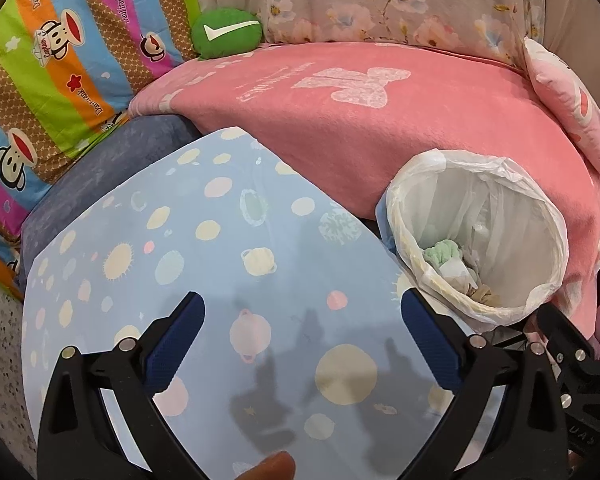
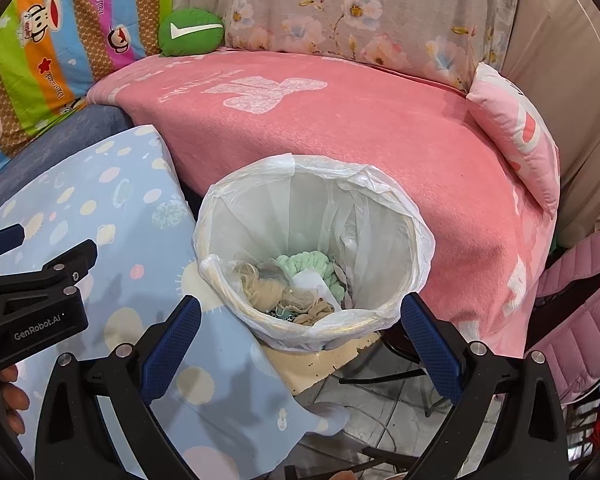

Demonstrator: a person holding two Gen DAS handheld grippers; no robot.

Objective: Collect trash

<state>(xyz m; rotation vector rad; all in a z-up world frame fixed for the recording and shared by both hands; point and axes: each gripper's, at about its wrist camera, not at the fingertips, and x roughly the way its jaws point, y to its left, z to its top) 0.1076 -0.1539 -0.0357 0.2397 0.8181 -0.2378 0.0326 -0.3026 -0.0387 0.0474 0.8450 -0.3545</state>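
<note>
A small bin lined with a white plastic bag [image 2: 380, 320] stands beside the blue table; it also shows in the left wrist view [image 1: 556, 276]. Inside lie a pale green knitted piece [image 2: 312, 262], beige netting [image 2: 268, 290] and white paper scraps [image 2: 312, 280]. My right gripper [image 2: 300, 322] is open and empty, hovering just above the bin's near rim. My left gripper [image 1: 302, 322] is open and empty above the table cloth [image 1: 188, 264], left of the bin. Its body shows at the left of the right wrist view [image 2: 32, 312].
The blue cloth with pastel planets [image 2: 112, 216] covers the table. A sofa with a pink blanket [image 2: 340, 136] lies behind. A green cushion [image 2: 190, 32], a striped monkey-print quilt [image 1: 40, 80] and a pink pillow [image 2: 516, 132] sit on it. Tiled floor with cables [image 2: 380, 408] lies below the bin.
</note>
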